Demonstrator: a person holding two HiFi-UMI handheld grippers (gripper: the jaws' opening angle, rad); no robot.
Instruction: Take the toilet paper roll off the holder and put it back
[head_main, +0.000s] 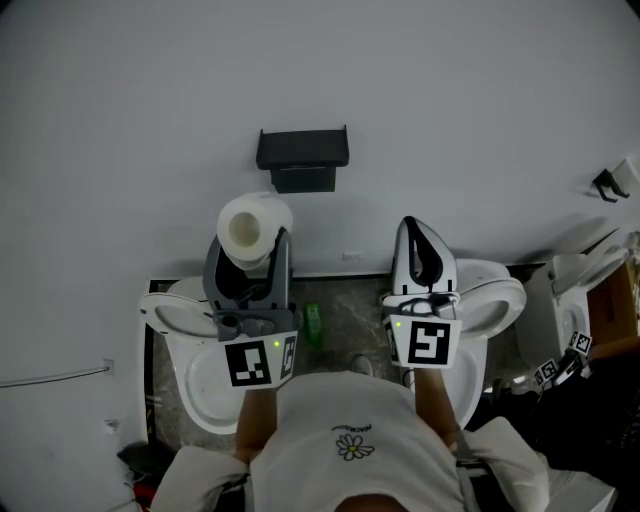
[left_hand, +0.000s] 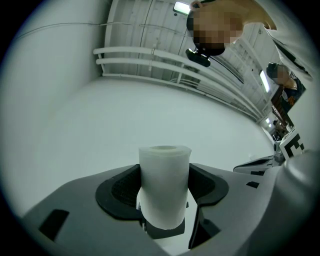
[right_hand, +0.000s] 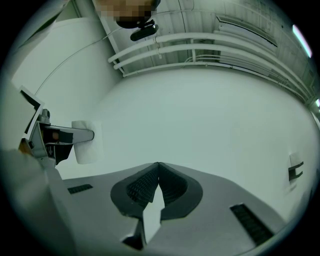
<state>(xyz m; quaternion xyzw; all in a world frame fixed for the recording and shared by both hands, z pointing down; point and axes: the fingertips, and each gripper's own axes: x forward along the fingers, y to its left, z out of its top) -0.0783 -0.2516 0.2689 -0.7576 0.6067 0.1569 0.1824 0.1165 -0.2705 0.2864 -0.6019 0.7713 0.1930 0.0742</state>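
A white toilet paper roll (head_main: 248, 228) is off the wall, clamped between the jaws of my left gripper (head_main: 250, 250). In the left gripper view the roll (left_hand: 164, 190) stands upright with both black pads pressed on its sides. The black holder (head_main: 302, 158) is fixed to the white wall, above and slightly right of the roll, with nothing on it. My right gripper (head_main: 422, 255) is shut and holds nothing; it hovers to the right of the left one. The right gripper view shows its tips (right_hand: 158, 165) touching, with the roll (right_hand: 88, 142) and left gripper at its left.
Two white toilets stand below, one (head_main: 190, 350) under the left gripper and one (head_main: 492, 300) under the right. A green bottle (head_main: 313, 325) sits on the stone floor between them. A small black hook (head_main: 607, 185) is on the wall at far right.
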